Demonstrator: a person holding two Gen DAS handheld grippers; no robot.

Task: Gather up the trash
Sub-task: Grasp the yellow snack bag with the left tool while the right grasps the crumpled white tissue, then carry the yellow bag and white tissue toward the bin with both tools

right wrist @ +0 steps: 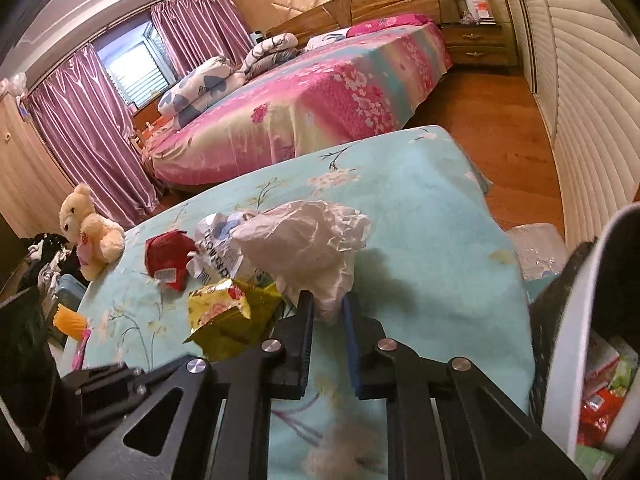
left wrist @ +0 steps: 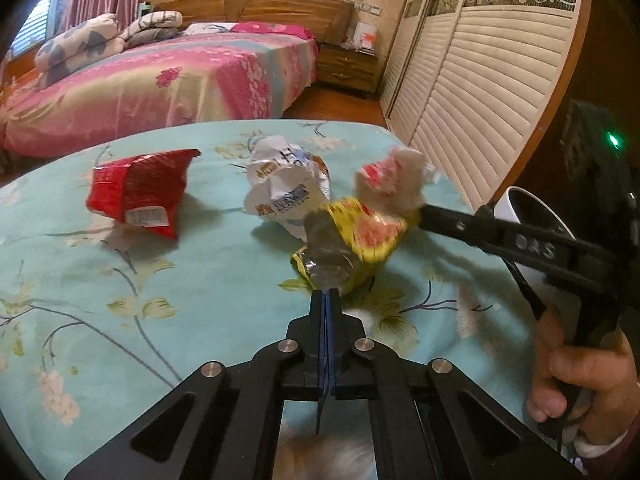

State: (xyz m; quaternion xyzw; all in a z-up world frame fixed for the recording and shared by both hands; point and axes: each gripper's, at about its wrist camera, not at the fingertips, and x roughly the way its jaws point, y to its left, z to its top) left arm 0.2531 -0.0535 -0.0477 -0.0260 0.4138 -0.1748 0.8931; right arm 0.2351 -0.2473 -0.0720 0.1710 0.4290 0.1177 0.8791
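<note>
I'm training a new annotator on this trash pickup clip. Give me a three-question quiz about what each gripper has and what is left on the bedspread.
1. True or false: the left gripper is shut on the edge of the yellow wrapper.
2. What does the right gripper pinch? A) the red packet B) the crumpled white wrapper C) the teddy bear
3. Fill in: the white bin at the right edge of the right wrist view already holds ____.

Key: 1 true. 2 B: the crumpled white wrapper. 3 trash; the red packet and the white printed bag lie ungripped on the bedspread.
</note>
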